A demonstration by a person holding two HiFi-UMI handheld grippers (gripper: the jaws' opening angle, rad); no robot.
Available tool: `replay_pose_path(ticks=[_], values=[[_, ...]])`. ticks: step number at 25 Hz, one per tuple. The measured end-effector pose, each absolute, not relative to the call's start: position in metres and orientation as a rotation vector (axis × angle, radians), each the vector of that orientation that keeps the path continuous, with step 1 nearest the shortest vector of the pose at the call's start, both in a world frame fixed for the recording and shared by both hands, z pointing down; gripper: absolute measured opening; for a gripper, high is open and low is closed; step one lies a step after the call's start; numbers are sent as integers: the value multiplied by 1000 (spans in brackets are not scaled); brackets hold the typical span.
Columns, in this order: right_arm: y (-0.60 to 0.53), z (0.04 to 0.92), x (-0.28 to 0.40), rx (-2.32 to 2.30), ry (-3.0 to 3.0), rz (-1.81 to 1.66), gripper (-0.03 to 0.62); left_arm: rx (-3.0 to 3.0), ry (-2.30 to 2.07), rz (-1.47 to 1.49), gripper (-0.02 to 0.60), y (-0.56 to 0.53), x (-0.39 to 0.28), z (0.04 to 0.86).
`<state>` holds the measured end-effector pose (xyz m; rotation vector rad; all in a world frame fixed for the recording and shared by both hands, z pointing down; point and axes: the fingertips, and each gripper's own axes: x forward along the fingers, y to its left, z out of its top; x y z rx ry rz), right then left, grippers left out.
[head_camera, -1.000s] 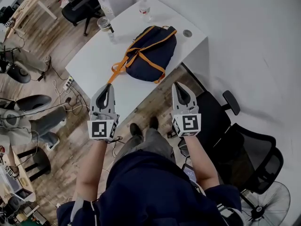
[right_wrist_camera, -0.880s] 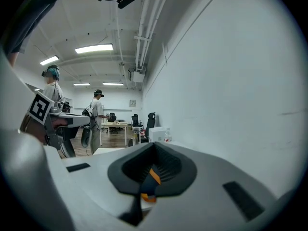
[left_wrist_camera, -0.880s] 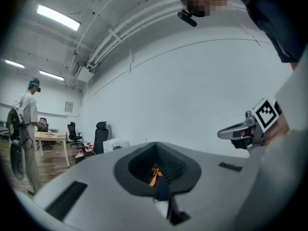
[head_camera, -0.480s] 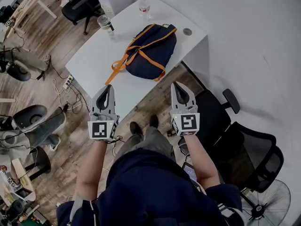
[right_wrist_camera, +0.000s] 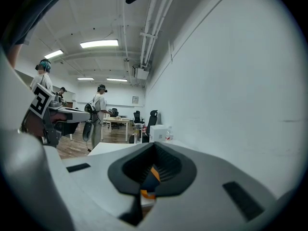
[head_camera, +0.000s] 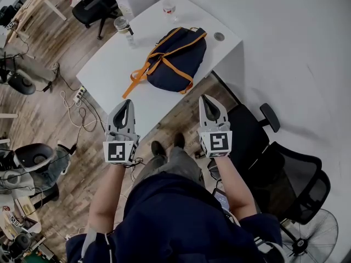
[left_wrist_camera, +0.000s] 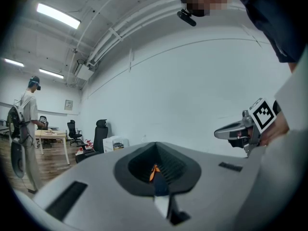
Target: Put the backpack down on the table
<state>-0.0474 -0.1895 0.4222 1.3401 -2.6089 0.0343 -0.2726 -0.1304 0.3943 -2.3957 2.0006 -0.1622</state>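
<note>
**Desk:** Where is the backpack point(head_camera: 176, 59), and why there?

**Photographer:** It lies flat on the white table point(head_camera: 109, 73), toward the far right corner, with nothing gripping it. An orange strap point(head_camera: 137, 80) trails from it toward 7 o'clock. A cup point(head_camera: 123, 26) stands at 10 o'clock from the bag and a bottle point(head_camera: 170, 7) at 12 o'clock, both apart from it. By the look of it, the set-down is finished: the table alone carries the bag's weight.

**Desk:** And the tools?

**Photographer:** The left gripper point(head_camera: 126, 103) and the right gripper point(head_camera: 208, 99) hang side by side at the near edge of the table, with the bag at about 12 o'clock from the pair and well apart from both. Each has its jaws pressed together on nothing. In each gripper view the navy-and-orange bag shows only far off, through the gap behind the closed tips. The level, pulled-back pose suggests a rest position clear of the load.
</note>
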Motion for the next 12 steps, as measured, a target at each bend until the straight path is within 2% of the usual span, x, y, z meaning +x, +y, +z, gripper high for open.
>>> replay_pose_path(ticks=[12], values=[[-192,424,-52,1334,-2609,31,-5,-2391,2002,-155,3,-133,-275,394]])
